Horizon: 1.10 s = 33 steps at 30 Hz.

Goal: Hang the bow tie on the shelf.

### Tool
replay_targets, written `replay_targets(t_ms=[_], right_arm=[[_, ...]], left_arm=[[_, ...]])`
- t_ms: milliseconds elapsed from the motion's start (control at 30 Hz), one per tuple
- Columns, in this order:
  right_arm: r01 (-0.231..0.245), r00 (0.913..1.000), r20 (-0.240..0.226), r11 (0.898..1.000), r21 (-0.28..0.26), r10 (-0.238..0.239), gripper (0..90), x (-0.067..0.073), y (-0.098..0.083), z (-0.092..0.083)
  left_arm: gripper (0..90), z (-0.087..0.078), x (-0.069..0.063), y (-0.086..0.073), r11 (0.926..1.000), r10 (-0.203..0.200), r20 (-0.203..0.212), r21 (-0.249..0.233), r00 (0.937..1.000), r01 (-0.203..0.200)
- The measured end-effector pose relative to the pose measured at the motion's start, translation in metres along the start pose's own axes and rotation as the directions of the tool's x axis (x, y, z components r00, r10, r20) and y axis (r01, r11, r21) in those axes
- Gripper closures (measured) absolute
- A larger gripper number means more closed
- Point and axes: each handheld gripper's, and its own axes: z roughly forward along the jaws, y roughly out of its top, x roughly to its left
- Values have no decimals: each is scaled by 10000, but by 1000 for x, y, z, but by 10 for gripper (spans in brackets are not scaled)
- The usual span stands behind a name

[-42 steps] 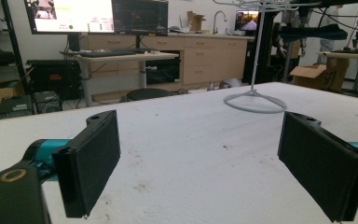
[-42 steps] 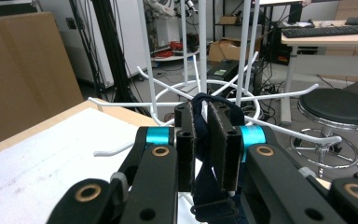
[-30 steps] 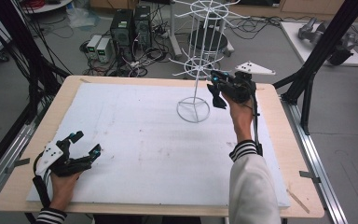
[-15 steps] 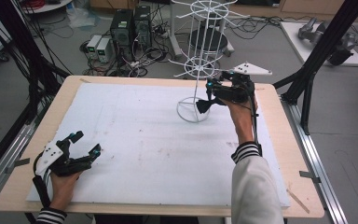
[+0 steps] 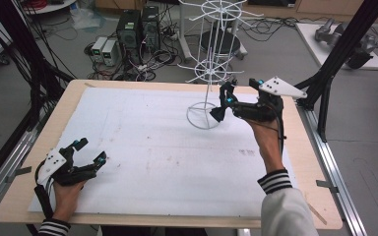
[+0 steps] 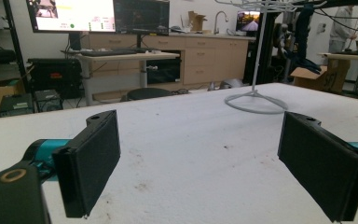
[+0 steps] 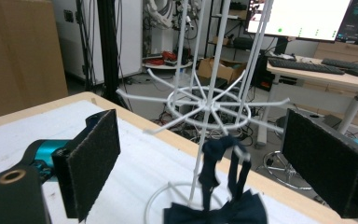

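Bow tie (image 7: 216, 211) hanging by its strap on white wire rack (image 7: 205, 100), just ahead of right gripper (image 7: 205, 154); jaws just opened wide, nothing between; soft, light, floppy; best pinched at the knot.

Right gripper (image 7: 205, 163) jaws stand wide apart, just opened, nothing pressed between the pads. Dead ahead, the white wire rack (image 7: 205, 105) rises off the table. A dark bow tie (image 7: 219, 205) hangs by its strap from a rack arm, beside the rack's pole.
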Motion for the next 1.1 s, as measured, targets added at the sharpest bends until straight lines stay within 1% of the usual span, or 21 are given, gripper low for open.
replay_targets(t_ms=[33, 100, 167, 200, 233, 300, 400, 500, 600, 667, 733, 867, 1067, 1100], right_arm=[[68, 10000, 8, 10000, -30, -67, 110, 2, -2, -4], [181, 9998, 120, 9996, -223, -179, 110, 7, -10, -18], [223, 9991, 373, 9994, -275, -213, 110, 11, -21, -30], [238, 9983, 532, 9989, -407, -216, 110, 13, -27, -34], [147, 9983, 573, 9987, -483, -120, 110, 15, -35, -38], [-32, 9987, 509, 9986, -522, 59, 110, 18, -49, -45], [-16, 9986, 531, 9976, -689, 53, 110, 27, -72, -53], [113, 9990, 443, 9967, -810, -77, 109, 35, -93, -59], [234, 9981, 581, 9955, -918, -181, 109, 41, -114, -63], [197, 9980, 614, 9954, -941, -140, 109, 43, -127, -65], [-86, 9981, 605, 9953, -969, 145, 109, 44, -140, -66], [-576, 9944, 820, 9932, -1013, 660, 109, 40, -162, -66], [-1016, 9902, 847, 9891, -1063, 1109, 109, 37, -183, -62], [-1166, 9889, 805, 9879, -1025, 1251, 110, 38, -186, -61]], left_arm=[[133, 0, 0, 0, 10000, -43, 2, 17, 10000, 43], [133, 0, 0, 0, 10000, -45, 4, 35, 10000, 45], [133, 1, 0, 0, 10000, -26, 12, 45, 10000, 26], [133, 1, 0, 0, 10000, -24, 12, 51, 10000, 23], [133, 1, 0, 0, 10000, -24, 8, 41, 10000, 24], [133, 1, 0, 0, 10000, -23, 3, 39, 10000, 23], [133, 1, 0, 0, 10000, -31, 1, 59, 10000, 31], [133, 1, 0, 0, 10000, -37, -6, 35, 10000, 37], [133, 0, 0, 0, 10000, -39, -31, 36, 10000, 39], [133, 0, 0, 0, 10000, -24, -43, -8, 10000, 24], [133, 0, 0, 0, 10000, 26, -31, -23, 10000, -26], [133, 0, -1, 0, 10000, 3, -34, -47, 10000, -3], [133, -1, -1, 0, 9999, 79, -62, -69, 9999, -80], [133, -1, -1, 0, 9999, 96, -65, -69, 9999, -96]])
